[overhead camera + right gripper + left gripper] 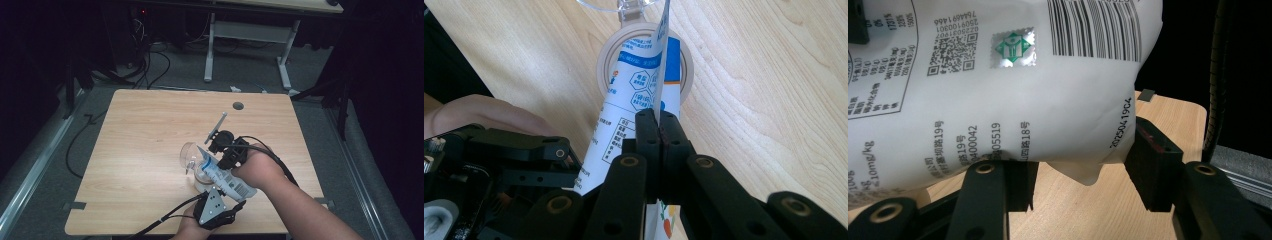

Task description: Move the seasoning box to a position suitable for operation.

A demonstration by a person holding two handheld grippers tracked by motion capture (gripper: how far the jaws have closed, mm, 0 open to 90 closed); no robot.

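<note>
Gripping a white printed pouch [227, 176] at both ends over the middle of the wooden worktop [140, 130]. Right gripper [658, 120]: jaws pressed together on the pouch's thin upper edge, seen edge-on in the right gripper view. Left gripper [1080, 170]: jaws set wide at either side of the pouch's lower, barcoded end; pad contact not clear enough to tell. Pouch tilted, open mouth dipped into a clear round jar [644, 60] standing on the worktop directly beneath. Hinged clear lid [189, 152] of the jar tipped back, just beside the pouch. Both hands low near the worktop's near edge.
</note>
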